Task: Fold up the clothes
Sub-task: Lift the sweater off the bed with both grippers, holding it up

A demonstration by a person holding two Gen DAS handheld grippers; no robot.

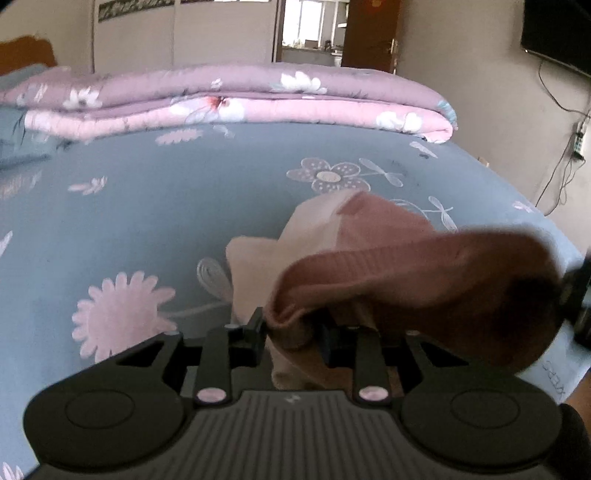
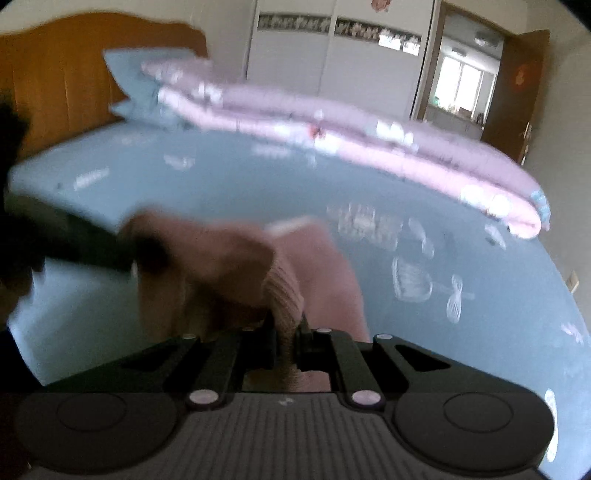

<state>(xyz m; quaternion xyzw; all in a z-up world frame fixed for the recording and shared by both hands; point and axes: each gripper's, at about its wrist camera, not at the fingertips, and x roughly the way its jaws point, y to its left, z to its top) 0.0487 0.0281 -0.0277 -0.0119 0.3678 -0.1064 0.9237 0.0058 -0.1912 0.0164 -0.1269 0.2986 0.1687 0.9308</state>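
Note:
A pink and cream knit garment [image 1: 406, 266] is lifted above the blue flowered bed sheet [image 1: 147, 221]. My left gripper [image 1: 291, 328] is shut on its ribbed pink edge. The garment stretches right toward my right gripper [image 1: 576, 295], seen dark at the frame edge. In the right wrist view my right gripper [image 2: 290, 332] is shut on another ribbed part of the garment [image 2: 280, 288]; the left gripper [image 2: 110, 251] shows blurred at the left, holding the other end. The lower cloth hangs down between them.
A folded pink flowered quilt [image 1: 240, 99] lies along the far side of the bed. Blue pillows [image 2: 140, 96] and a wooden headboard [image 2: 55, 74] stand at the head. A wardrobe, an open door [image 1: 369, 33] and a wall with cables lie beyond.

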